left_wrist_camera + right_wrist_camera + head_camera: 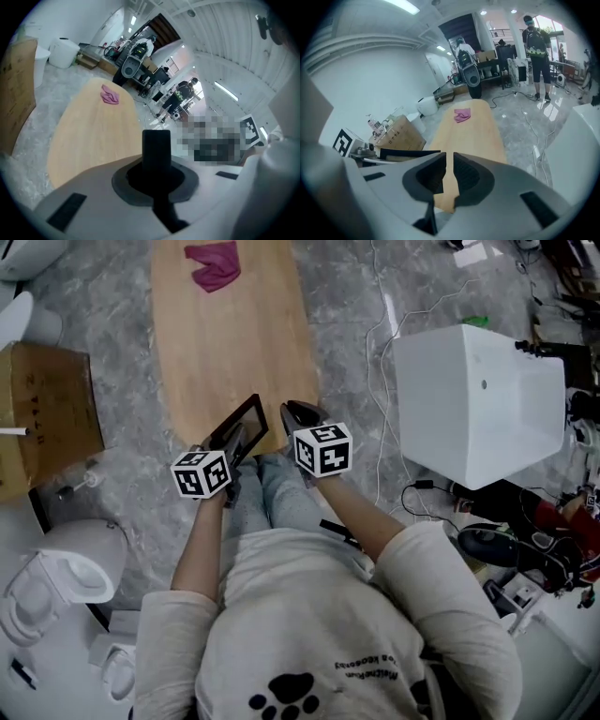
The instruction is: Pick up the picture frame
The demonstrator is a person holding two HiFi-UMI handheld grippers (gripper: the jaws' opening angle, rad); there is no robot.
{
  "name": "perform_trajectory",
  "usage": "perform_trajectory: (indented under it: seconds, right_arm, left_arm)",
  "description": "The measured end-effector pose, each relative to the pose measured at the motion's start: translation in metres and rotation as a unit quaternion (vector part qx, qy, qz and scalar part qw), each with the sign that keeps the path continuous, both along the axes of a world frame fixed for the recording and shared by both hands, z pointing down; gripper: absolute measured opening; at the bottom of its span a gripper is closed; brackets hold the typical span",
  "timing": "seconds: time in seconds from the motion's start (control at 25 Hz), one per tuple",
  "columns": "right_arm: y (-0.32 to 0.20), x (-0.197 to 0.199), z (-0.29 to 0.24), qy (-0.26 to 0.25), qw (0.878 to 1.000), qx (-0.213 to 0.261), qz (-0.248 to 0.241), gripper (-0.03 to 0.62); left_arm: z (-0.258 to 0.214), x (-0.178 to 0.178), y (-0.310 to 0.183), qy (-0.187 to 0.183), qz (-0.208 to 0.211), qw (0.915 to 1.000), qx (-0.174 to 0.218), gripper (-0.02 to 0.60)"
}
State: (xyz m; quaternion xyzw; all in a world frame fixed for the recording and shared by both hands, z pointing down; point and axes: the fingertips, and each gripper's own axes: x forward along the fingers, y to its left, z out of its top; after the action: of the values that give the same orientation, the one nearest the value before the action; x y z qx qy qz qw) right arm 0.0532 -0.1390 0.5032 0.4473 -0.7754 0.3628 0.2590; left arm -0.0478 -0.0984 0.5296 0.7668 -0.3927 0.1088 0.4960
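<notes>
The black picture frame is held in the air over the near end of the oval wooden table. My left gripper is shut on its edge. In the left gripper view the frame stands up as a dark bar between the jaws of the left gripper. My right gripper hovers just right of the frame. Its jaws stand a narrow gap apart with nothing between them, and the table shows through the gap of the right gripper. In that view the frame lies to the left.
A pink cloth lies at the table's far end. A cardboard box stands on the floor at left, a white cabinet at right, with cables between it and the table. White appliances sit near left.
</notes>
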Motion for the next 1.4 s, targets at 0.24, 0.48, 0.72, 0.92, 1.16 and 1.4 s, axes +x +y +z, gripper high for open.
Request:
perform_trajectory:
  seconds: [0.24,0.48,0.72,0.92,1.16,1.4]
  right_arm:
    - [-0.002,0.006,-0.059,-0.035,0.998,0.040,0.019,0.034]
    - [-0.021,0.005,-0.117,-0.069,0.993,0.095,0.022,0.011]
    - [-0.031,-0.014,-0.171,-0.082,0.984,0.158,-0.007,0.009]
    - [-0.024,-0.018,-0.222,-0.093,0.969,0.230,-0.011,0.009]
    - [-0.032,-0.025,-0.276,-0.103,0.948,0.302,-0.022,0.009]
    - [-0.027,-0.025,-0.306,-0.104,0.935,0.337,-0.027,0.009]
  left_arm:
    - [-0.055,0.002,-0.014,-0.030,0.003,0.9981,0.053,0.017]
    - [-0.105,-0.009,-0.036,-0.060,-0.029,0.9916,0.111,0.017]
    - [-0.159,-0.021,-0.052,-0.083,-0.052,0.9796,0.175,0.017]
    - [-0.208,-0.023,-0.053,-0.087,-0.076,0.9673,0.225,0.017]
    - [-0.267,-0.027,-0.065,-0.119,-0.087,0.9414,0.304,0.017]
    - [-0.306,-0.026,-0.062,-0.135,-0.100,0.9213,0.351,0.017]
